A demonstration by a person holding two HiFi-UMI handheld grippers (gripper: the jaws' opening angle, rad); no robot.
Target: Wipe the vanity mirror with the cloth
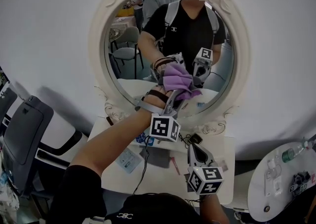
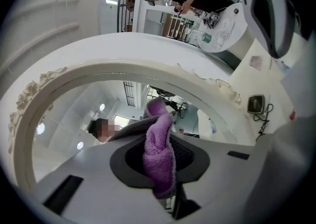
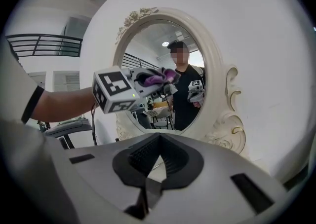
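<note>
Because the vanity mirror [image 1: 148,45] stands upright at the back of the white table [image 1: 227,149], the wipe has to go in from the front. The purple cloth [image 1: 178,82] sits against the lower middle of the glass, bunched so fabric meets it, not plastic. Left gripper [image 1: 174,95] is clamped on the cloth, arm stretched out to reach. Right gripper [image 1: 194,141] hangs low over the table, jaws together on nothing, probably just out of the way. The contact patch is hidden behind the cloth, and the mirror's top is cropped in the head view.
</note>
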